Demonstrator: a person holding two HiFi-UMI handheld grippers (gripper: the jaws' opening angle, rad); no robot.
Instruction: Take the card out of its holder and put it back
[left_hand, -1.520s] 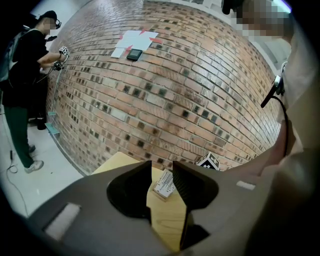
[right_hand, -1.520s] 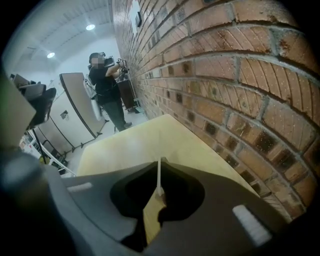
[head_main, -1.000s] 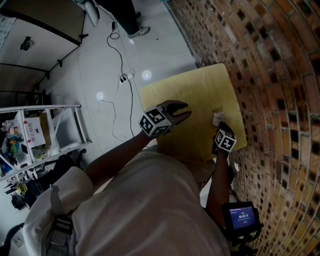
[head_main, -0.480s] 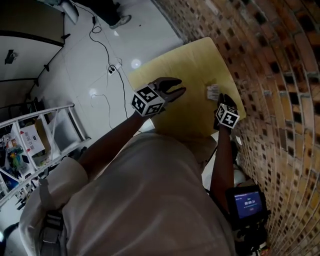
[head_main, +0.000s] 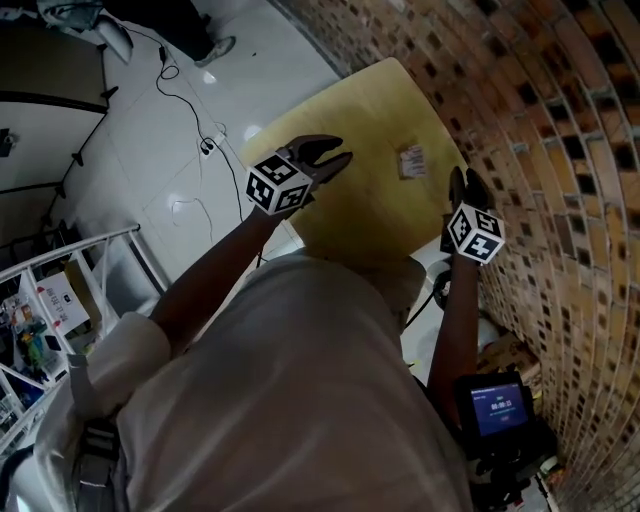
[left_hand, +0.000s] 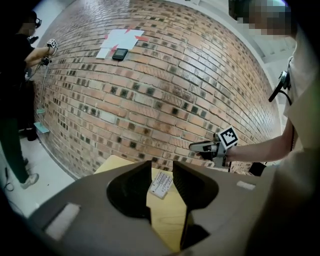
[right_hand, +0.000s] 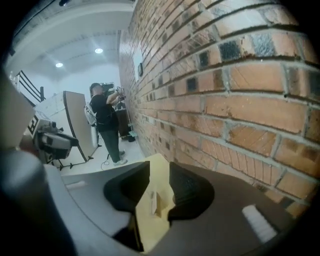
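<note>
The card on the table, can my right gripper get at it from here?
Probably yes: the card lies bare on the table ahead of the right gripper, whose empty jaws are opening; nothing stands between.

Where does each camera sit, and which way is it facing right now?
Head view: on the person's head, looking down at the yellow table and card; torso, both arms, left hand-held gripper and right hand-held gripper show.
Left gripper view: on the left hand-held gripper, facing the brick wall across the table; open jaws frame the card.
Right gripper view: on the right hand-held gripper, looking along the wall; its empty jaws are opening.
Shared: all three see the card.
</note>
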